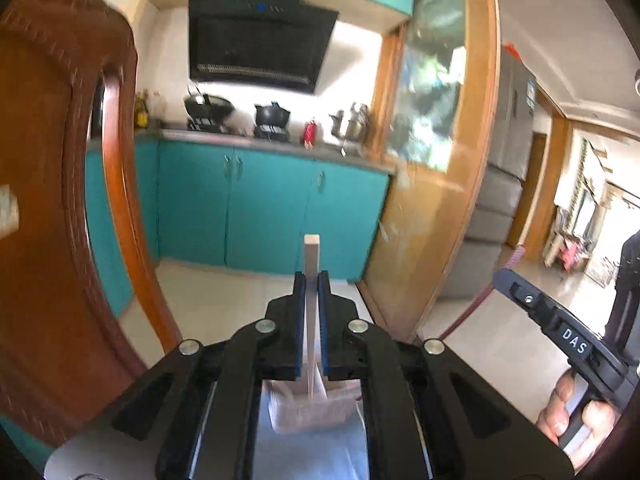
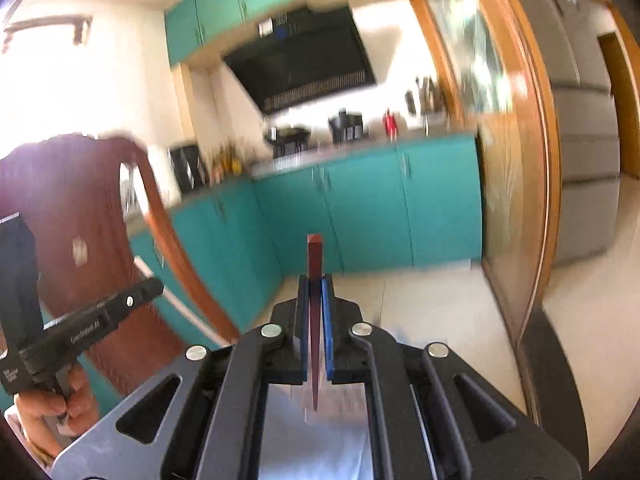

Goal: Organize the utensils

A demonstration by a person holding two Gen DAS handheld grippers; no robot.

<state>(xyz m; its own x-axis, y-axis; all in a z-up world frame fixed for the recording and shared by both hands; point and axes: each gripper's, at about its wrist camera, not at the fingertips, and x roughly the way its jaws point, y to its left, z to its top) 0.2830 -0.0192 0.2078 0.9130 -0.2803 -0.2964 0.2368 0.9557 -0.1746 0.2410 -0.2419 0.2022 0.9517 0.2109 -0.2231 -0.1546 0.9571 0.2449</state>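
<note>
My left gripper (image 1: 311,280) is shut on a pale cream chopstick (image 1: 311,256); its squared end sticks out past the blue pads and its thin end trails back below the jaws. My right gripper (image 2: 316,282) is shut on a dark red chopstick (image 2: 315,256), held the same way. Both grippers are raised and point almost level into a kitchen. The right gripper's body (image 1: 560,328) shows at the right edge of the left wrist view, with a hand (image 1: 568,412) on its handle. The left gripper's body (image 2: 80,328) shows at the left of the right wrist view.
A carved wooden chair back (image 1: 60,200) stands close on the left. Teal cabinets (image 1: 260,208) run under a counter with pans and a black range hood (image 1: 260,44). A wooden-framed glass door (image 1: 460,140) stands on the right. A grey-white tabletop (image 1: 312,452) lies below the grippers.
</note>
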